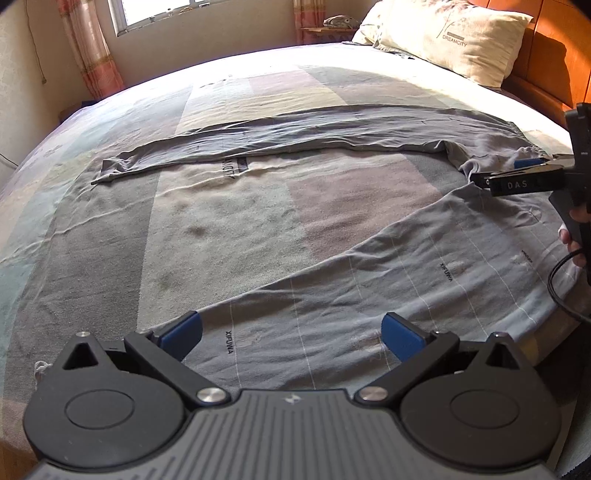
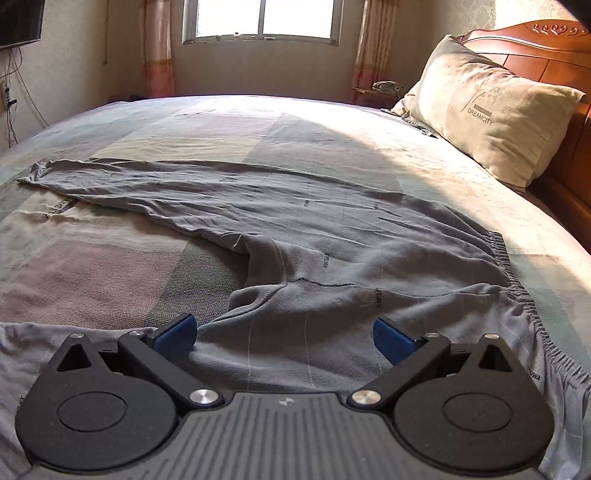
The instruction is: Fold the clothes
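A pair of grey trousers [image 1: 369, 280] lies spread on the bed with its legs splayed apart. One leg [image 1: 295, 136] stretches across the far side; the other runs toward me. My left gripper [image 1: 291, 328] is open, its blue pads [image 1: 181, 332] low over the near leg. In the right wrist view the trousers [image 2: 332, 229] show their crotch seam and elastic waistband [image 2: 517, 295]. My right gripper [image 2: 284, 332] is open just above the rumpled crotch cloth, holding nothing. It also shows side-on in the left wrist view, right gripper [image 1: 517, 171].
The patchwork bedsheet [image 1: 221, 206] covers the bed. A cream pillow [image 2: 487, 110] leans on the wooden headboard [image 2: 546, 55] at the right. A window [image 2: 262, 18] with curtains is beyond the bed. A hand [image 1: 576, 236] holds the right tool.
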